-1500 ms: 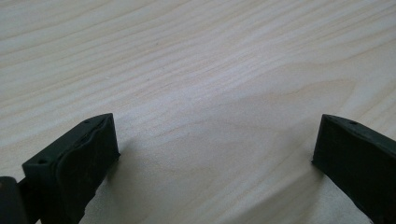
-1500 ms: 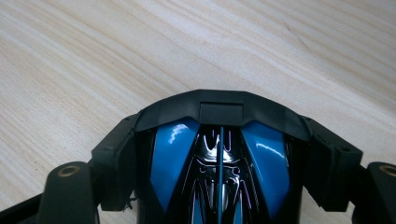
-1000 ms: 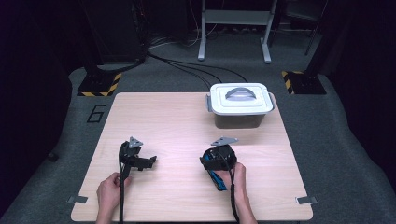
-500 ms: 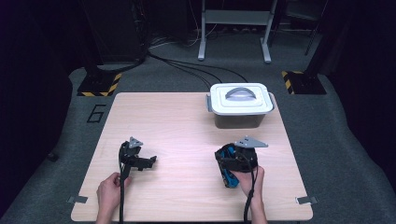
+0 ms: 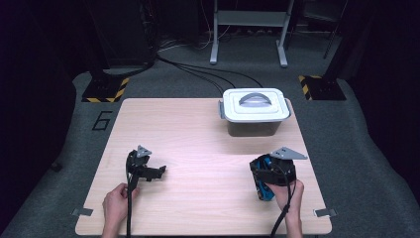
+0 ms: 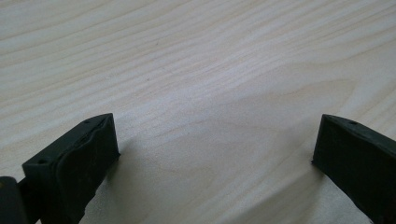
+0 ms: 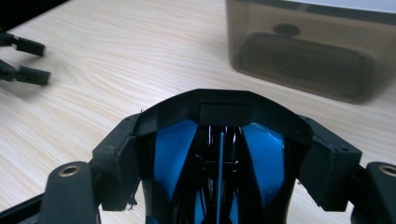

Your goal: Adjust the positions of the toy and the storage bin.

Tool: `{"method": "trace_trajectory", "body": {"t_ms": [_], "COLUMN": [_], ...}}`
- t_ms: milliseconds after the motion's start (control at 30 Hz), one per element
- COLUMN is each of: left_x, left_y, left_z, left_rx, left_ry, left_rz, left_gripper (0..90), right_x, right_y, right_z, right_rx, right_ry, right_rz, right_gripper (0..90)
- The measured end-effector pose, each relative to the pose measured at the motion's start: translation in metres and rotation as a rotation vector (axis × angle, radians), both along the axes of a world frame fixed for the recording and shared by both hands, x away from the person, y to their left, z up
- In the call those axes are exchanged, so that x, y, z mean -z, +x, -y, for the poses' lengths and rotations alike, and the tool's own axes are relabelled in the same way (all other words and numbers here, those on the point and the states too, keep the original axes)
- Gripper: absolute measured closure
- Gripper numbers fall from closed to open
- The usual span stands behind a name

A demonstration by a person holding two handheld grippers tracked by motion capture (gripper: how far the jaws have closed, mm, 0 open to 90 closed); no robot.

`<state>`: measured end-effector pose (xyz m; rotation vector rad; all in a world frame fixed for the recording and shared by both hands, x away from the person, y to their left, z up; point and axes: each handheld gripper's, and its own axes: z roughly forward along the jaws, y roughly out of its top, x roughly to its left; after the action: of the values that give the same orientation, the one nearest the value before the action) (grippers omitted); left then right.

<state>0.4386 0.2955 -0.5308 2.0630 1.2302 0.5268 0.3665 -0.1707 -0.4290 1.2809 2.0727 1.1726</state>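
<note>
Holding a black-and-blue object (image 7: 219, 154) pinched between its jaws, the right gripper (image 5: 270, 171) sits near the right edge of the table (image 5: 198, 129), just short of the lidded container (image 5: 255, 111) that stands toward the far right corner. In the right gripper view the object fills the gap between the pads, its blue panels showing behind a black arched front, and the container's smoky translucent wall rises close ahead; what the object is I cannot tell. The grip looks firm and squared to the object, probably so it can be carried toward the container without slipping. The container's white lid with its grey handle is on, so it would likely have to come off first. The left gripper (image 5: 148, 171) rests low over bare wood at the near left, jaws spread wide with nothing between them, seemingly kept free for that lid.
</note>
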Motion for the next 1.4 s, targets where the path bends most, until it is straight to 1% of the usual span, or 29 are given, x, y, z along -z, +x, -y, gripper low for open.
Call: {"method": "trace_trajectory", "body": {"t_ms": [33,100,167,233,533,567,733,800,900,967,1067,1167,1233,1267,1300,1333,1367,1400], "left_x": [0.000,0.000,0.000,0.000,0.000,0.000,0.000,0.000,0.000,0.000,0.000,0.000,0.000,0.000,0.000,0.000,0.000,0.000], "left_y": [0.000,0.000,0.000,0.000,0.000,0.000,0.000,0.000,0.000,0.000,0.000,0.000,0.000,0.000,0.000,0.000,0.000,0.000], "left_z": [0.000,0.000,0.000,0.000,0.000,0.000,0.000,0.000,0.000,0.000,0.000,0.000,0.000,0.000,0.000,0.000,0.000,0.000], "left_rx": [0.000,0.000,0.000,0.000,0.000,0.000,0.000,0.000,0.000,0.000,0.000,0.000,0.000,0.000,0.000,0.000,0.000,0.000], "left_ry": [-0.001,-0.001,0.000,0.000,-0.001,-0.001,0.000,0.000,0.000,0.000,-0.001,-0.001,-0.001,-0.001,-0.001,-0.001,-0.001,0.000], "left_rz": [0.001,0.001,0.000,0.001,0.001,0.001,0.001,0.000,0.001,0.001,0.001,0.000,0.001,0.001,0.001,0.001,0.001,0.000], "left_gripper": [0.0,0.0,0.0,0.0,0.0,0.0,0.0,0.0,0.0,0.0,0.0,0.0,0.0,0.0,0.0,0.0,0.0,0.0], "right_x": [0.000,-0.001,-0.001,0.000,0.002,0.003,0.003,0.002,0.001,0.001,0.000,0.001,0.003,0.003,0.005,0.005,0.006,0.006], "right_y": [0.000,-0.003,-0.003,-0.006,-0.010,-0.012,-0.015,-0.019,-0.023,-0.024,-0.026,-0.024,-0.022,-0.022,-0.019,-0.019,-0.017,-0.015], "right_z": [0.000,0.010,0.013,0.021,0.038,0.042,0.050,0.057,0.062,0.066,0.068,0.068,0.065,0.065,0.062,0.062,0.058,0.057], "right_rx": [0.000,0.018,0.021,0.038,0.064,0.071,0.091,0.104,0.118,0.118,0.126,0.116,0.117,0.117,0.113,0.113,0.105,0.105], "right_ry": [0.000,-0.020,-0.028,-0.043,-0.086,-0.095,-0.101,-0.102,-0.103,-0.111,-0.118,-0.142,-0.154,-0.154,-0.163,-0.163,-0.169,-0.180], "right_rz": [0.000,-0.006,-0.011,-0.022,-0.052,-0.062,-0.064,-0.056,-0.059,-0.062,-0.072,-0.115,-0.131,-0.131,-0.157,-0.157,-0.174,-0.176], "right_gripper": [24.2,24.2,24.2,24.2,24.2,24.2,24.3,24.2,24.3,24.2,24.2,24.2,24.2,24.2,24.2,24.2,24.2,24.2]}}
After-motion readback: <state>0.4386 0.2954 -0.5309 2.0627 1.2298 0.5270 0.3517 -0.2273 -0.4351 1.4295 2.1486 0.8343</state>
